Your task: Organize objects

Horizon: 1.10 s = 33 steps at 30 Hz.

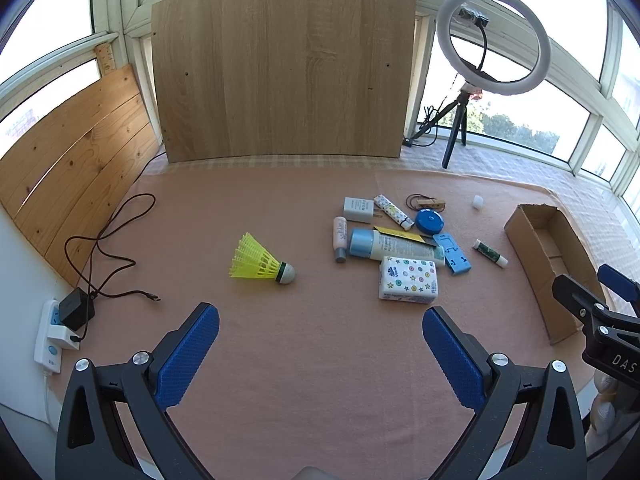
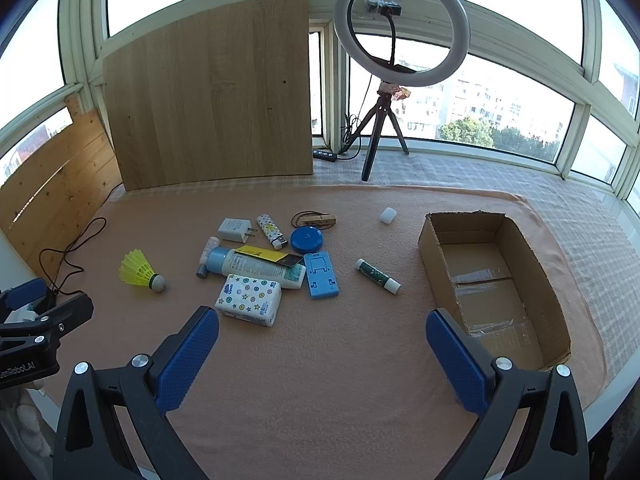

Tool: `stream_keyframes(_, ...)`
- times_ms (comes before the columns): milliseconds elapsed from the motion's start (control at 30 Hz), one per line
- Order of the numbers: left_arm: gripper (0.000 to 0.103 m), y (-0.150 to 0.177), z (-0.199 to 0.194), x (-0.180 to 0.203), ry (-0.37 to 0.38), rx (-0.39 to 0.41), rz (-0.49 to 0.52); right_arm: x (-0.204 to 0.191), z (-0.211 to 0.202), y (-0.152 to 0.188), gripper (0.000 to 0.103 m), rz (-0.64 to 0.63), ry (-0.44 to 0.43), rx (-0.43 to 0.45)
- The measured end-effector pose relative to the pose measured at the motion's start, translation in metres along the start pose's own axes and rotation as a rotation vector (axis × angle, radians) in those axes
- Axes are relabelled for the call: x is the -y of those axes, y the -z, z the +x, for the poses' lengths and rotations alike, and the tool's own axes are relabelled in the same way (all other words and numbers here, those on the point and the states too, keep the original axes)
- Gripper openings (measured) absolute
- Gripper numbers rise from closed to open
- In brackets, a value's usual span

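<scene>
A pile of small objects lies mid-table: a tissue pack (image 2: 249, 299) (image 1: 408, 279), a blue-capped tube (image 2: 256, 267), a blue phone stand (image 2: 321, 275), a blue round case (image 2: 306, 239), a white charger (image 2: 234, 229), a lighter (image 2: 272, 231), a clothespin (image 2: 318, 220). A yellow shuttlecock (image 1: 262, 263) (image 2: 141, 272) lies left of the pile, a glue stick (image 2: 377, 276) right of it. An empty cardboard box (image 2: 496, 280) (image 1: 548, 264) stands at the right. My left gripper (image 1: 320, 320) and right gripper (image 2: 322, 324) are both open and empty, hovering near the front edge.
A ring light on a tripod (image 2: 400, 32) stands at the back. A wooden board (image 1: 280, 68) leans against the window. A power strip with charger (image 1: 60, 328) and loose cable (image 1: 108, 248) lie at the left. A small white cap (image 2: 388, 215) sits behind the box.
</scene>
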<state>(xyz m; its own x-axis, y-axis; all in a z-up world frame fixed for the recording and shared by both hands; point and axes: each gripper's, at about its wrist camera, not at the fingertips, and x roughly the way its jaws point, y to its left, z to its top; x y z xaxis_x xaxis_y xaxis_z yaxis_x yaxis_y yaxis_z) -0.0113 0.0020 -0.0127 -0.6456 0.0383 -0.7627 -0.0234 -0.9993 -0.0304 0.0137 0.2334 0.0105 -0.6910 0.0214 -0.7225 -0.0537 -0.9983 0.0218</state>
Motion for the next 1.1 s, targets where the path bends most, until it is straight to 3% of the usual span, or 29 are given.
stream_keyframes(1100,0.103,-0.0007,0.0047,0.0053,0.007,-0.005,0.006,-0.001,0.0026,0.0003,0.102,0.01,-0.003,-0.016)
